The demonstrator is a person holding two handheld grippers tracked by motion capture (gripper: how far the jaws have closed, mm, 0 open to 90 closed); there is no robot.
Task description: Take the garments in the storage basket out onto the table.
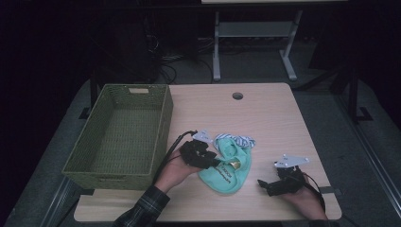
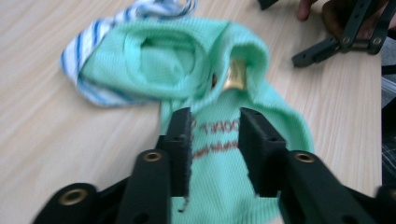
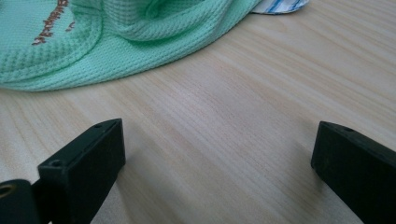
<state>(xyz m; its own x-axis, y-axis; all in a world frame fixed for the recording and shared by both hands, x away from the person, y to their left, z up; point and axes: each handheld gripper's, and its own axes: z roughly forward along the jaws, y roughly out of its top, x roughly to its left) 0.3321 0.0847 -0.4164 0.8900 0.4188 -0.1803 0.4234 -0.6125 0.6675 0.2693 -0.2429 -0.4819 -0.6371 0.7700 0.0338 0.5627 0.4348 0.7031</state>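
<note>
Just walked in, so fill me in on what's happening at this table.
A person holds tongs in each hand. The left tongs hover part open over a mint green cloth lying on the table, nothing pinched. The right tongs rest open beside it. A green woven basket sits at the left.

A pale wooden table (image 1: 274, 123) carries a green woven rectangular basket (image 1: 163, 127) at its left edge; right of the basket lies a mint-green knitted cloth (image 1: 226, 176), touching a blue-striped white cloth (image 1: 243, 140).
</note>
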